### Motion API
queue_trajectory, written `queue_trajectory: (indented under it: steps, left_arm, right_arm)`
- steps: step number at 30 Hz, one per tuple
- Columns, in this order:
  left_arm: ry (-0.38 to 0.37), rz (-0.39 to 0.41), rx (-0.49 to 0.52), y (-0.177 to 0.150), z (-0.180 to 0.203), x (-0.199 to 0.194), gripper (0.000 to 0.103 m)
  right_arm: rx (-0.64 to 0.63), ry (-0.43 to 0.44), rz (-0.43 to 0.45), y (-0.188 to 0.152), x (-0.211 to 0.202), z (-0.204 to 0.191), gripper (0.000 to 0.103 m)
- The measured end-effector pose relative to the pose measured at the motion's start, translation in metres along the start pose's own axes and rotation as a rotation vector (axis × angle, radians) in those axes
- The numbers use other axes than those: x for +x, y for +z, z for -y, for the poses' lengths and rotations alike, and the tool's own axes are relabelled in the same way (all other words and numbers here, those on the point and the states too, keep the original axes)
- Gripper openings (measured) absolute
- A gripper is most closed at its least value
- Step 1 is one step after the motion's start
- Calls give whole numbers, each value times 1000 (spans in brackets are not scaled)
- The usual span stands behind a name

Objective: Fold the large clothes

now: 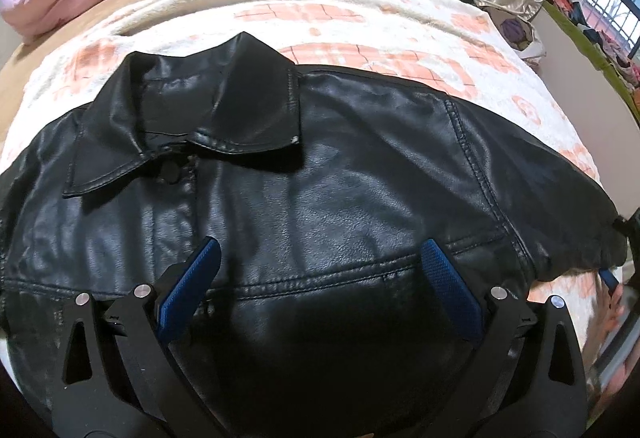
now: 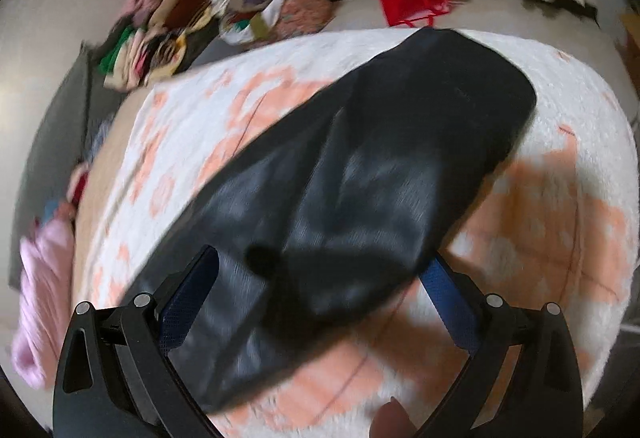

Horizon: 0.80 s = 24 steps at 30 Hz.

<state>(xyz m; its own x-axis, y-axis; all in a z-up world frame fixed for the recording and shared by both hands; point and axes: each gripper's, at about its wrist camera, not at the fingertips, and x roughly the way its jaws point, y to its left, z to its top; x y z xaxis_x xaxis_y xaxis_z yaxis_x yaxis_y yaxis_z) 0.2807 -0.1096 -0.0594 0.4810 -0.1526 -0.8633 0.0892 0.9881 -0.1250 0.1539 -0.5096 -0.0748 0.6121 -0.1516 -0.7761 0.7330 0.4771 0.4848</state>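
The black leather jacket [image 1: 320, 177] looks heavy, stiff, slick; left tongs [image 1: 320, 290] gape above its chest; right tongs [image 2: 324, 298], blurred, seemingly straddle the sleeve [image 2: 360, 165] unclamped; grip seams toward three o'clock.

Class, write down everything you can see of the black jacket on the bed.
The black jacket looks like glossy leather, with a pointed collar, stitched seams and a front button. It lies face up, spread flat on a white and orange blanket. One sleeve stretches out sideways. The open left gripper hovers above its chest; the open right gripper straddles the sleeve.
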Motion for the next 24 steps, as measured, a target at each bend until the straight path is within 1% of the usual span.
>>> queue_trajectory:
  steps: [5, 6, 8, 9, 10, 11, 12, 13, 16, 20, 24]
  left_arm:
    - [-9, -10, 0, -2, 6, 2, 94]
    - [-17, -9, 0, -2, 7, 1, 94]
    - [-27, -7, -1, -4, 10, -1, 94]
    - [-29, -8, -1, -5, 10, -2, 94]
    - [-32, -10, -3, -5, 11, -2, 94]
    - [-34, -12, -4, -5, 10, -3, 94]
    - [-34, -11, -6, -5, 10, -4, 94]
    - [-32, -9, -7, -4, 10, -5, 94]
    - [-29, 0, -18, -3, 6, -10, 94]
    - [-23, 17, -43, -1, -6, -21, 94]
    - [-19, 53, -68, 2, -20, -37, 94]
  right_arm:
    - [157, 89, 22, 25, 17, 18, 99]
    - [187, 115, 37, 29, 18, 21, 96]
    - [210, 143, 61, 33, 16, 24, 70]
    - [212, 150, 69, 36, 17, 25, 47]
    - [215, 163, 70, 37, 18, 25, 31]
    - [223, 195, 67, 39, 21, 26, 26]
    - [230, 233, 62, 40, 22, 27, 19]
    - [221, 252, 67, 41, 20, 25, 13]
    - [148, 328, 110, 44, 5, 12, 10]
    - [18, 436, 150, 44, -20, -19, 10]
    - [-175, 507, 191, 32, -53, -66, 9]
